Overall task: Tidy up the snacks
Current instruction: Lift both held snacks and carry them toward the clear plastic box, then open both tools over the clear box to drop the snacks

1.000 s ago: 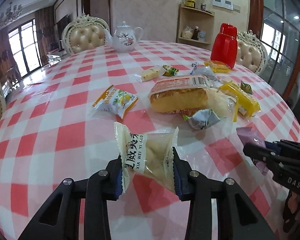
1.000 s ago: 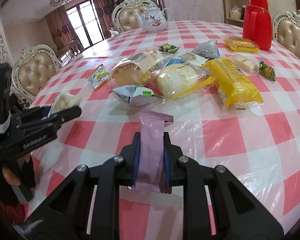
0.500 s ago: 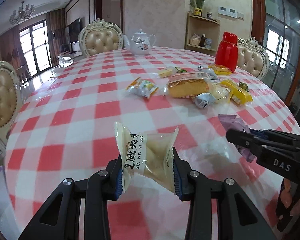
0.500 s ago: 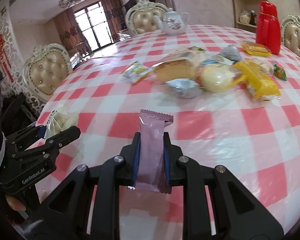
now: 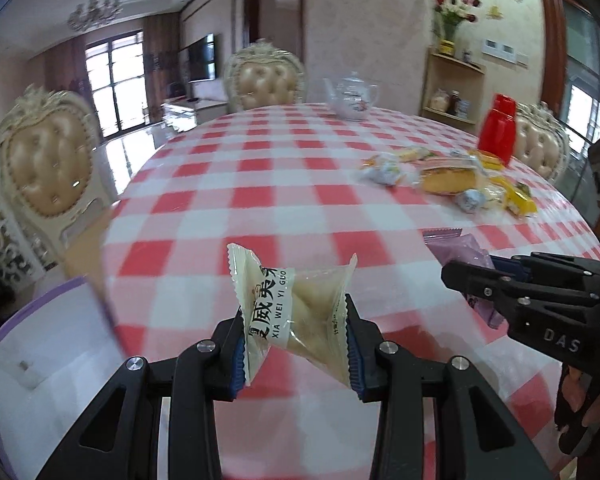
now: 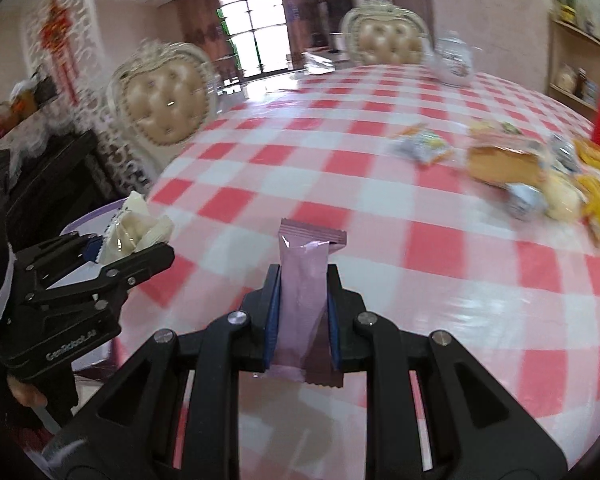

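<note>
1. Far left of the round table, beyond its edge, a white bin with a purple rim stands lower than the checked tablecloth; in the right wrist view only a curve of that rim shows, behind the left gripper.
2. Near the table's left edge, the left gripper is closed on a clear snack packet with black lettering, pale pastry inside, blue pads pressing both sides. The packet stands upright above the cloth, clear of it.
3. The same gripper appears at the left of the right wrist view, the packet pinched at its tip over the table's edge.
4. Right of it, over the near part of the table, the right gripper has its fingers narrowed tight on a pink wrapper, held upright with its crimped top edge above the pads.
5. From the left wrist view that gripper reaches in from the right with the pink wrapper at its tip, a hand gripping below.
6. On the table's far right side lies the snack pile: a sponge cake in clear wrap, yellow packs, small sachets, blurred.
7. Behind the pile stand a red jug and, further left, a white teapot.
</note>
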Tool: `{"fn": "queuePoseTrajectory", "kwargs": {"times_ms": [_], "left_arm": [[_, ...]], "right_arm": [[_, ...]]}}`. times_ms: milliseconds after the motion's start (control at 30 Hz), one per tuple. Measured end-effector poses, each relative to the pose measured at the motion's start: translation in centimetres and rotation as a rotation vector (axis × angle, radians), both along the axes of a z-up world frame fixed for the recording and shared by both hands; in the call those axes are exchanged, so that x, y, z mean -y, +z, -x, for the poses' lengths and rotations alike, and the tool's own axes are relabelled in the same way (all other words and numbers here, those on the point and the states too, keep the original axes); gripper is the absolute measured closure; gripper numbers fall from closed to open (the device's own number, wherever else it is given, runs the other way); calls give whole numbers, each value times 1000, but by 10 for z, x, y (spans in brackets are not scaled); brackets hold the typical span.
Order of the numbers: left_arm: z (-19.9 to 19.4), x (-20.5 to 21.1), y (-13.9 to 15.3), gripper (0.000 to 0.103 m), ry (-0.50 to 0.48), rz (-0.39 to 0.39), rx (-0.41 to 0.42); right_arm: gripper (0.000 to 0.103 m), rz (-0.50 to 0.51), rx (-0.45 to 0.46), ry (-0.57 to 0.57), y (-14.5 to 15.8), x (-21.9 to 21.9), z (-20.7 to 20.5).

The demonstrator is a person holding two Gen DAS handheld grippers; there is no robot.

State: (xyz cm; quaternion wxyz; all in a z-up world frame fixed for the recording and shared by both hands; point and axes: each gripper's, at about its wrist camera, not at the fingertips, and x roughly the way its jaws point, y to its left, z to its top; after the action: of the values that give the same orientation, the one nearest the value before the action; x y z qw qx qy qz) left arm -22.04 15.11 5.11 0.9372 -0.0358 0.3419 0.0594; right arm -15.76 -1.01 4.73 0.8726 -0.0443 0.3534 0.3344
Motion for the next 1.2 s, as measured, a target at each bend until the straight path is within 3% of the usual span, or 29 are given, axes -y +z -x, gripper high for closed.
{"fn": "queuePoseTrajectory", "kwargs": {"times_ms": [367, 633, 833, 867, 1000, 1067, 1200], "left_arm": [[57, -80, -8, 63, 158, -7, -14], [88, -149, 8, 62, 342, -46, 5], [106, -192, 6, 57, 458, -62, -42], [108, -199, 4, 55, 486, -58, -60], [119, -212, 10, 29, 574, -65, -41], [120, -206, 16, 21, 570, -69, -5], [111, -179, 19, 19, 496, -46, 47]], "right_arm": [[79, 21, -6, 220, 1, -93, 39], [79, 38, -39, 415, -4, -164, 82], [77, 81, -62, 511, -17, -205, 101], [76, 63, -75, 526, -19, -209, 101], [43, -16, -113, 535, -20, -202, 96], [43, -55, -109, 486, -14, -182, 84], [39, -112, -64, 369, 3, -127, 67]]}}
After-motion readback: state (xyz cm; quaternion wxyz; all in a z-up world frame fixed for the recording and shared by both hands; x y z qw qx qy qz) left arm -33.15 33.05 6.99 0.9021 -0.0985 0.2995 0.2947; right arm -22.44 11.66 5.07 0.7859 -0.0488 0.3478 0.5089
